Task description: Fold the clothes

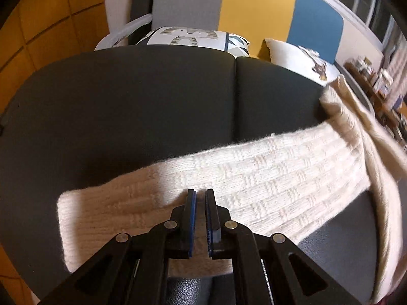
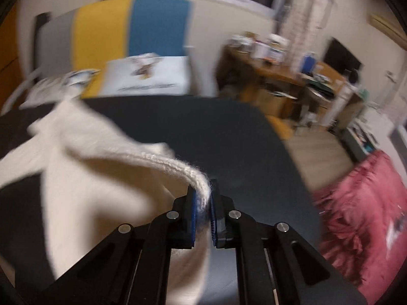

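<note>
The cream knitted sweater (image 1: 254, 175) lay across the dark cushion (image 1: 127, 106), and one sleeve of it stretched in a long band toward the cushion's near left corner. The left gripper (image 1: 200, 203) hovered right over that sleeve, jaws drawn almost together, only a thin slit between the blue pads; whether any knit was caught in the slit could not be told from this view. Off at the cushion's right edge the sweater rose in a fold.

Over on the right wrist view, the right gripper (image 2: 203, 203) had its jaws clamped on a ribbed edge of the sweater (image 2: 101, 178), the wool squeezed between the blue pads and lifted clear of the cushion (image 2: 229, 139). From the pinch, the knit trailed back and left in a blurred sweep, the rest of it lying toward the cushion's left side. Two printed pillows (image 1: 193, 36) sat along the far edge, against the grey, yellow and blue backrest (image 1: 254, 7).
</note>
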The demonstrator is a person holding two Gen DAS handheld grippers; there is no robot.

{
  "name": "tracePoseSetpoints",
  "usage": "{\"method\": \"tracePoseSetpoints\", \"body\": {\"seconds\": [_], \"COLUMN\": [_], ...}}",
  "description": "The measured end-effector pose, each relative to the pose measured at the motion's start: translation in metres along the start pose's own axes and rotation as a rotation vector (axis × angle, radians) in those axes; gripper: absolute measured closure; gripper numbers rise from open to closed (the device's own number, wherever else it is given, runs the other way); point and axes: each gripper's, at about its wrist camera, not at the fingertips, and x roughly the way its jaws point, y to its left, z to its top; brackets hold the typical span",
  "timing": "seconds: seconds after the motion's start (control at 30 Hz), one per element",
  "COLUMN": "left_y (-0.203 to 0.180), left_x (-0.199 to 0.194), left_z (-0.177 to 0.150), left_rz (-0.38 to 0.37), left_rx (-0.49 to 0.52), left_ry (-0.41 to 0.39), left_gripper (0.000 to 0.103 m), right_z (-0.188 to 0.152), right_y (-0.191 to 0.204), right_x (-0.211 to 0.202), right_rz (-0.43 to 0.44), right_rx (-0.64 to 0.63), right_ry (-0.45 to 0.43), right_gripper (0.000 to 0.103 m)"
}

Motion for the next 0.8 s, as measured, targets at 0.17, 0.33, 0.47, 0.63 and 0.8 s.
{"method": "tracePoseSetpoints", "body": {"seconds": [0.17, 0.33, 0.47, 0.63, 0.8], "left_y": [-0.005, -0.005, -0.010, -0.015, -0.043], "left_x": [0.005, 0.007, 0.006, -0.001, -0.019], "left_z": [0.000, -0.001, -0.003, -0.005, -0.011], "left_rz": [0.005, 0.003, 0.025, 0.021, -0.090], "left_rx": [0.031, 0.035, 0.051, 0.052, 0.096], "left_ry": [0.003, 0.002, -0.001, 0.002, -0.051], "left_gripper": [0.097, 0.097, 0.097, 0.097, 0.097], "right_z": [0.057, 0.098, 0.104, 0.081, 0.041], "right_y": [-0.043, -0.038, -0.028, -0.022, 0.016], "right_x": [0.075, 0.145, 0.194, 0.185, 0.115], "right_rz": [-0.108, -0.167, -0.142, -0.192, 0.155], "right_rx": [0.144, 0.149, 0.139, 0.043, -0.050], "right_ry": [0.083, 0.153, 0.272, 0.248, 0.157], "right_gripper": [0.094, 0.093, 0.072, 0.048, 0.047]}}
